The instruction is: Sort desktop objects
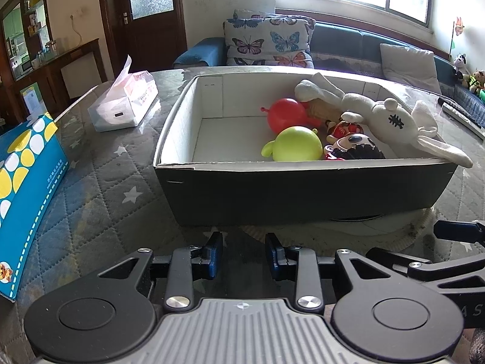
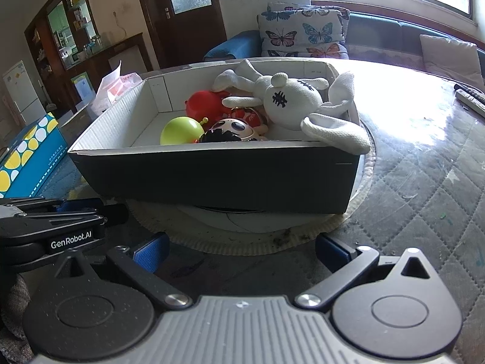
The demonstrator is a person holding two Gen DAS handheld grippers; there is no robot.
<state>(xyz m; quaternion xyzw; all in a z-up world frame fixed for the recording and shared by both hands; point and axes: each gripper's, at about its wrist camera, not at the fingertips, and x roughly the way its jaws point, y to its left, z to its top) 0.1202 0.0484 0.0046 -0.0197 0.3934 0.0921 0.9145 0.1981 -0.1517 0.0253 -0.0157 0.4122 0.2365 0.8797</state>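
Box (image 1: 303, 194) on table (image 1: 106, 182): holds white rabbit (image 1: 391, 118), red toy (image 1: 286, 115), green toy (image 1: 298, 144), doll (image 1: 353, 147). Left gripper (image 1: 244, 253): jaws narrow, nothing held. Right gripper (image 2: 242, 250): jaws wide, nothing held. Sorting judged near done; tissue packs (image 1: 27, 179) possibly next. "GenRobot.AI" is read on the left gripper.

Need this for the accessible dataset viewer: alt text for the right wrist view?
A dark cardboard box with a white interior sits on a quilted table, holding a white plush rabbit, a red ball toy, a green ball toy and a big-eyed doll. The open, empty right hand-held gripper is in the foreground.
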